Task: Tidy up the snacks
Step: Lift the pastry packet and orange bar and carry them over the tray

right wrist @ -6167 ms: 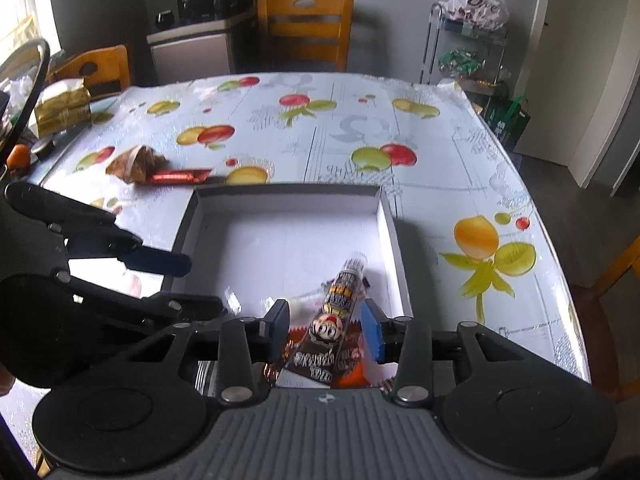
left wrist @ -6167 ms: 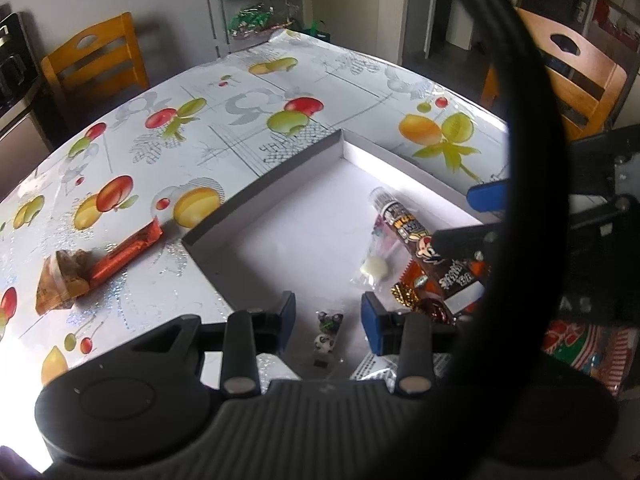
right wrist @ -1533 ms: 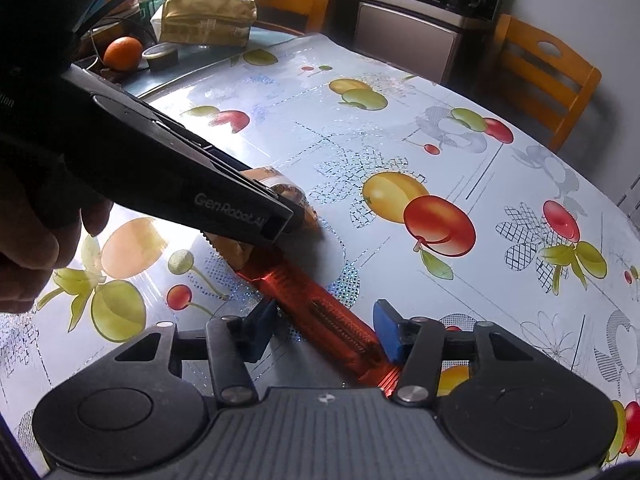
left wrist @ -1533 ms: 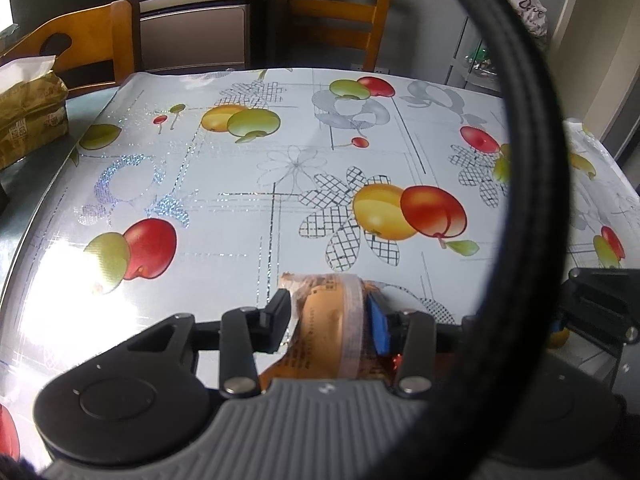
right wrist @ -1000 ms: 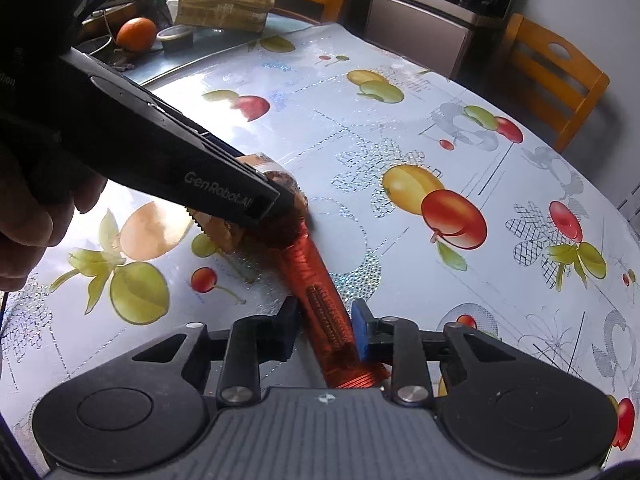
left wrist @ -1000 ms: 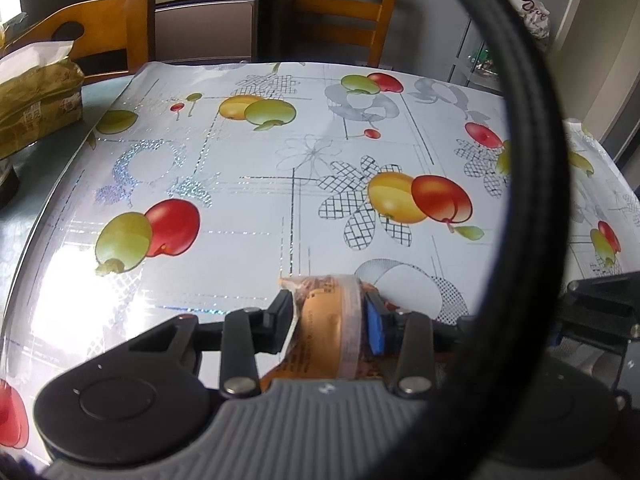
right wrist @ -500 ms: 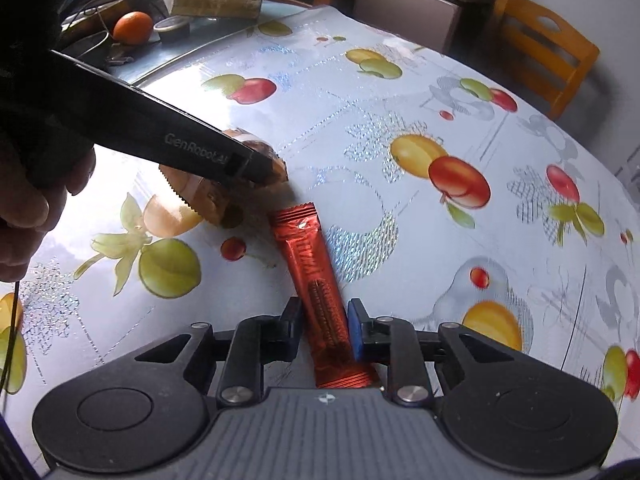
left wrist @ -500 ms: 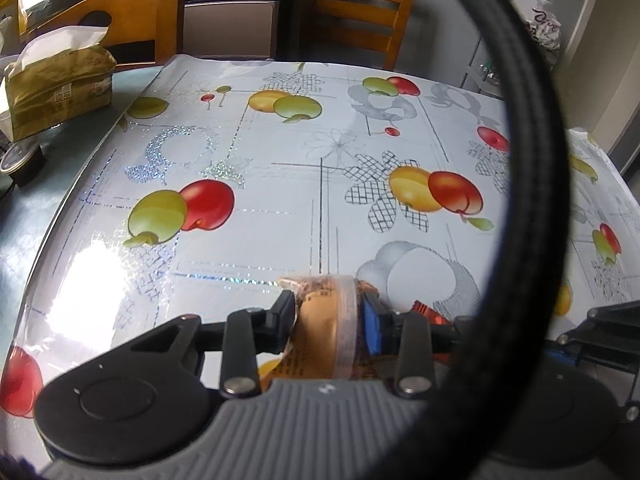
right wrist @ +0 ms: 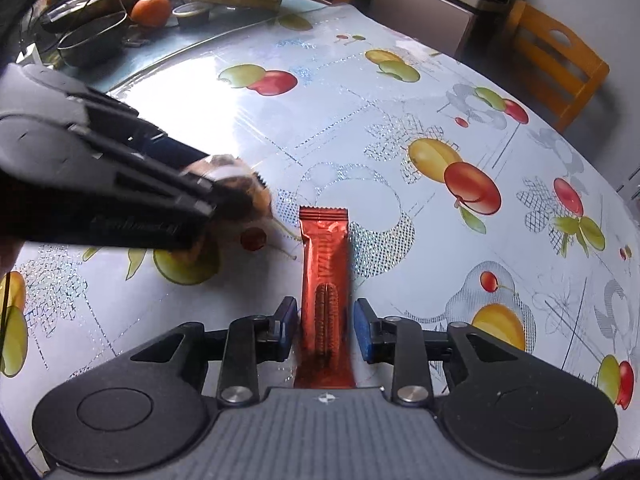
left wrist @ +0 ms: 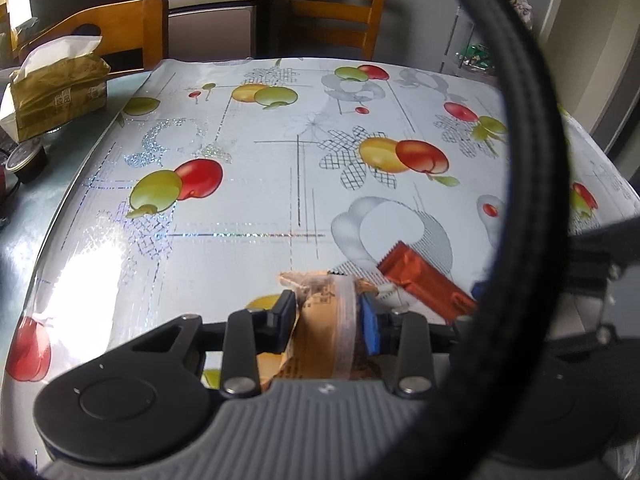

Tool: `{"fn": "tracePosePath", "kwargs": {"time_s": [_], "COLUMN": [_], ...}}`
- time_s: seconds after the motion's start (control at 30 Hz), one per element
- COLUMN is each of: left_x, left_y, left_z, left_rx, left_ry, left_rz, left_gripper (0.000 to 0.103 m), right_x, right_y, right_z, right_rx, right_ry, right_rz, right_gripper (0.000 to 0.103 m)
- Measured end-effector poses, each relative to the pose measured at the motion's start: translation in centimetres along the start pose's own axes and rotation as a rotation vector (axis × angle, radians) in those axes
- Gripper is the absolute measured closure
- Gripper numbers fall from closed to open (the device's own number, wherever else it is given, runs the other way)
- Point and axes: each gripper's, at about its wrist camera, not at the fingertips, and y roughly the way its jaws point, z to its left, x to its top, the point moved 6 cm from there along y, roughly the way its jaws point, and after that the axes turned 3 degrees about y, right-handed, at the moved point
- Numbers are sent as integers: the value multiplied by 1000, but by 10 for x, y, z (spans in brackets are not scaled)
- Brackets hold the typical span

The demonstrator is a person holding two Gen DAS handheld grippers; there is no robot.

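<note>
My left gripper is shut on a brown snack packet with a clear band, lifted over the fruit-print tablecloth. It shows in the right wrist view at the left, with the left gripper's body around it. My right gripper is shut on a red foil snack bar that points away from me, held just off the cloth. The bar also shows in the left wrist view at the right. The snack box is out of view.
A tissue pack and a small dark jar sit at the table's far left. An orange, a dark bowl and cables lie beyond the cloth. Wooden chairs stand behind. A thick black cable arcs across the left wrist view.
Both grippers have pulled back and up with their snacks. The red bar has turned to point straight ahead and has come apart from the brown packet.
</note>
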Motion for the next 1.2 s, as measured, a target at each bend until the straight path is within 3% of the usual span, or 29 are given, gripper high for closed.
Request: {"fn": "tracePosePath", "kwargs": {"time_s": [0.37,1.2], "left_x": [-10,-27], "left_y": [-21,-22], "left_z": [-6,-10], "left_rx": [-4,8], "left_ry": [7,30], "left_rz": [-14,12], "left_gripper": [73,79], "right_x": [-4,-24], "right_y": [0,-36], "right_z": [1,2], "right_rx": [-24,-7], "right_ry": [17,178], "right_rz": [-16,-84], "right_gripper": [80,81]}}
